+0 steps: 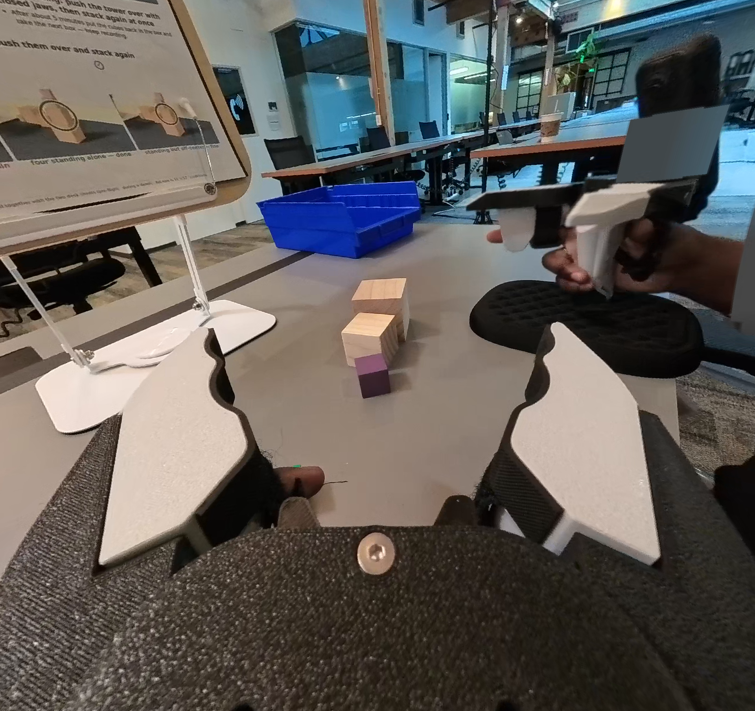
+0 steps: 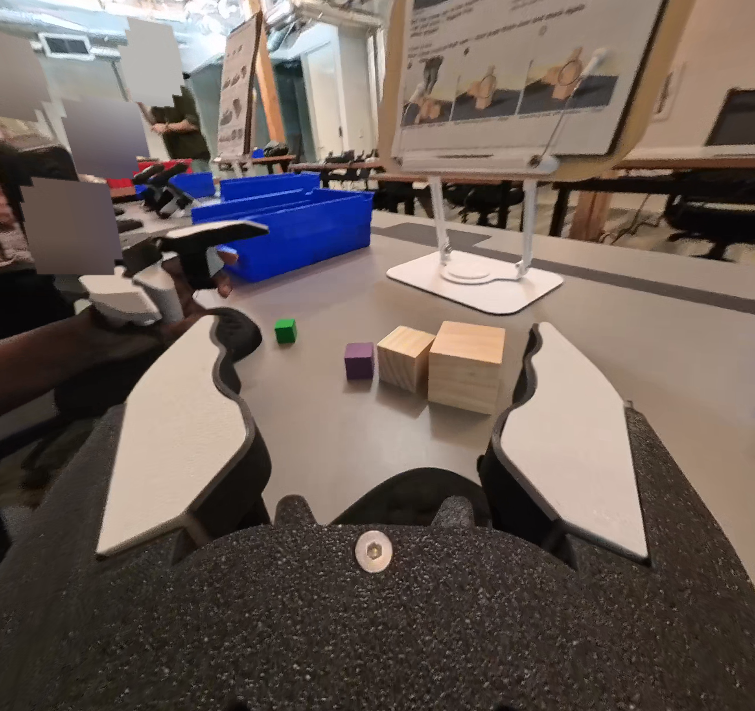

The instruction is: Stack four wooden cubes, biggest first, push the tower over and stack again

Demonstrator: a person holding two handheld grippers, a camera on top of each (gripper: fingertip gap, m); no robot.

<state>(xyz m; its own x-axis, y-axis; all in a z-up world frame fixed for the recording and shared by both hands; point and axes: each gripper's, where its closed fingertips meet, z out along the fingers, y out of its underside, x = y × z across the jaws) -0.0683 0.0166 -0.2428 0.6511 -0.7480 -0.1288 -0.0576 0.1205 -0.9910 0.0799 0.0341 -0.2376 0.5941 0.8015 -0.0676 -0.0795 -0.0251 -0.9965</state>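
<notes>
Hovering wide and empty, both tools, left [image 1: 380,364] and right [image 2: 374,364], face three touching blocks [image 2: 465,364] at twelve o'clock on the worktop [image 2: 327,438].

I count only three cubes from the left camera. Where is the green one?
The green cube shows only in the right wrist view, alone on the grey table, left of the purple cube and near the black pad.

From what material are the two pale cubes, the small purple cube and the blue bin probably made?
The two pale cubes: bare unfinished wood, with visible grain lines. The small purple cube: probably painted wood, matte even colour, no grain showing. The blue bin: moulded plastic, smooth and slightly glossy.
</notes>
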